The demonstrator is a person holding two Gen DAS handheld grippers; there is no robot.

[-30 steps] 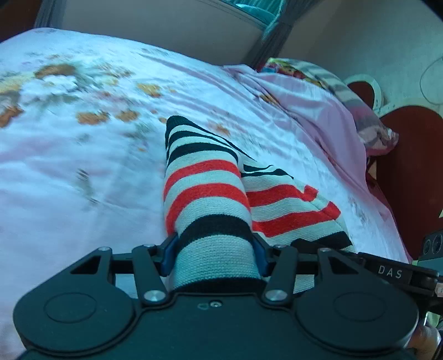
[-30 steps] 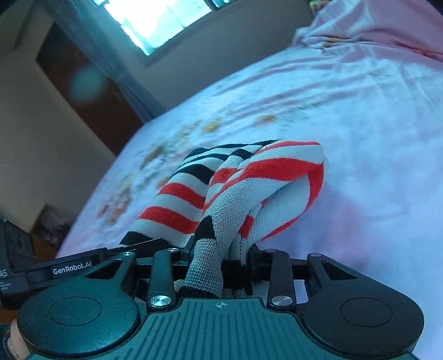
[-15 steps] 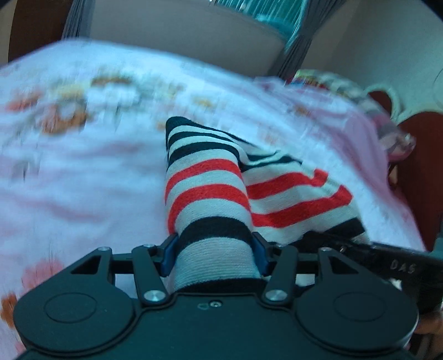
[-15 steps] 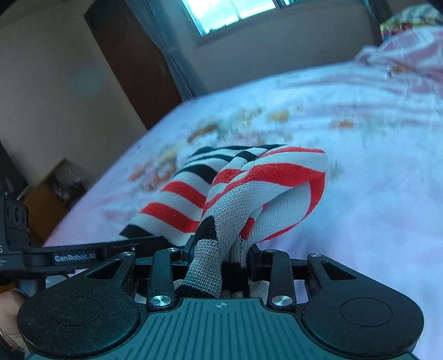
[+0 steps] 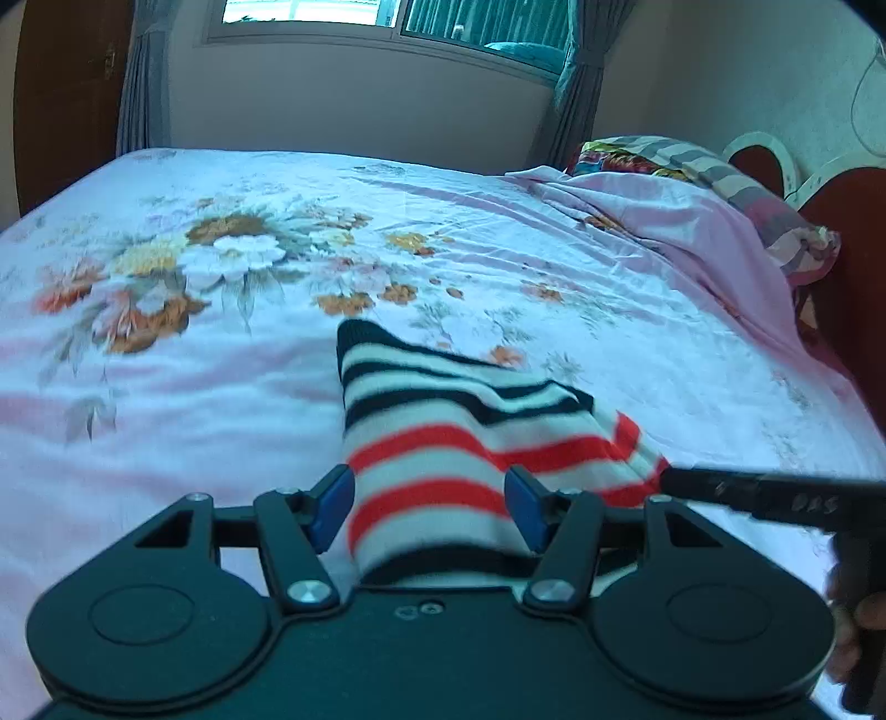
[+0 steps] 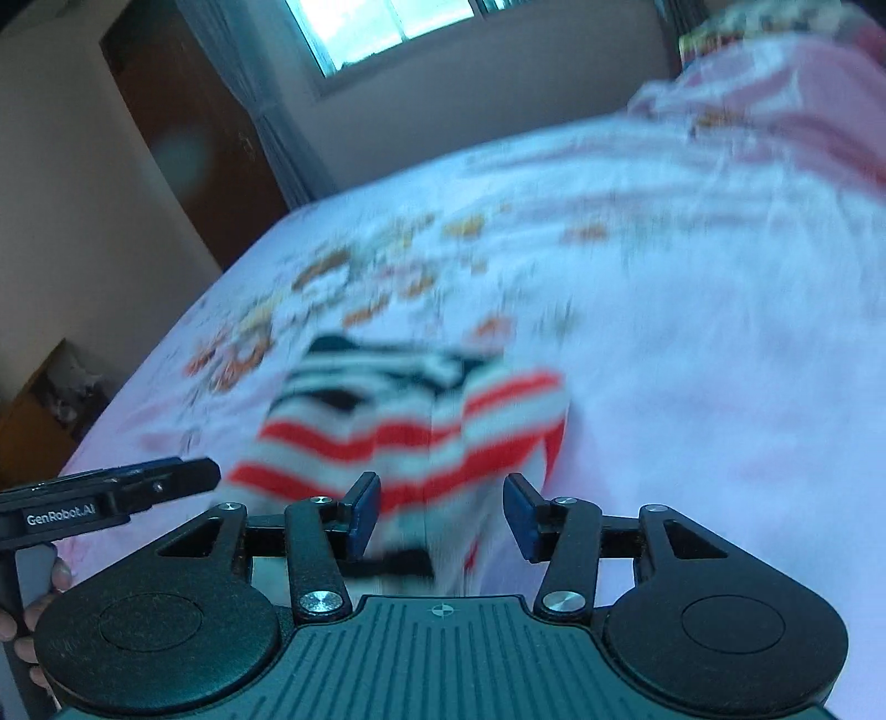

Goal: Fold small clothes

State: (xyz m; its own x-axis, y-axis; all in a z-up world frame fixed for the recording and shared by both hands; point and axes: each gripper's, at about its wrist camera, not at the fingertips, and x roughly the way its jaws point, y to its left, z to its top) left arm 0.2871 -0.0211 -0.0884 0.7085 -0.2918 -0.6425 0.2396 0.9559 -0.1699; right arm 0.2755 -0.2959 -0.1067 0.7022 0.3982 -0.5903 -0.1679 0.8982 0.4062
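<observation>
A striped garment (image 5: 443, 443) is laid folded on the flowered bedsheet (image 5: 166, 387), its near end lying between both pairs of jaws. The left gripper (image 5: 426, 507) is seen opening, its blue pads (image 5: 332, 507) parting from the cloth. The right gripper (image 6: 443, 512) is likewise opening, gaps shown beside both pads.

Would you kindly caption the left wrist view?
Left tool opening around a striped sock on the floral bedsheet.

floral bed (image 5: 221, 288), bright window (image 5: 310, 11), curtains (image 5: 141, 83)
</observation>
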